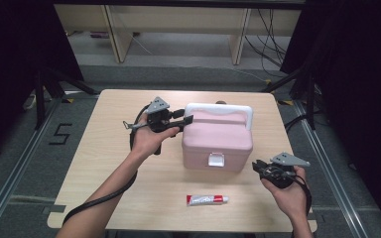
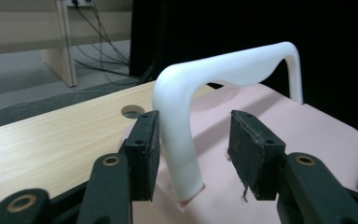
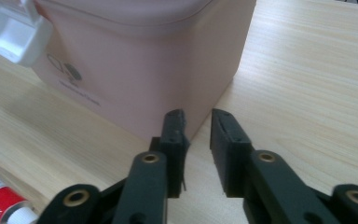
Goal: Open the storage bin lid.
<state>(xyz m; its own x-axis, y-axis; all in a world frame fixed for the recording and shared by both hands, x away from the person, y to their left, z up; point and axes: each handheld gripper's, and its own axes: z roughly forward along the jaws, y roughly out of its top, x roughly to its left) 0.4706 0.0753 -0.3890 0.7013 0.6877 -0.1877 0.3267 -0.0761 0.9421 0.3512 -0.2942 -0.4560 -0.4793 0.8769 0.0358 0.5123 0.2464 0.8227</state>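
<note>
- Pink box: stiff plastic, probably light; grab the white handle.
- Left gripper straddles the handle post, not pinching.
- Right gripper narrow, empty.

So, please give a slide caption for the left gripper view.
Open left gripper straddling the white handle of the pink box.
</note>
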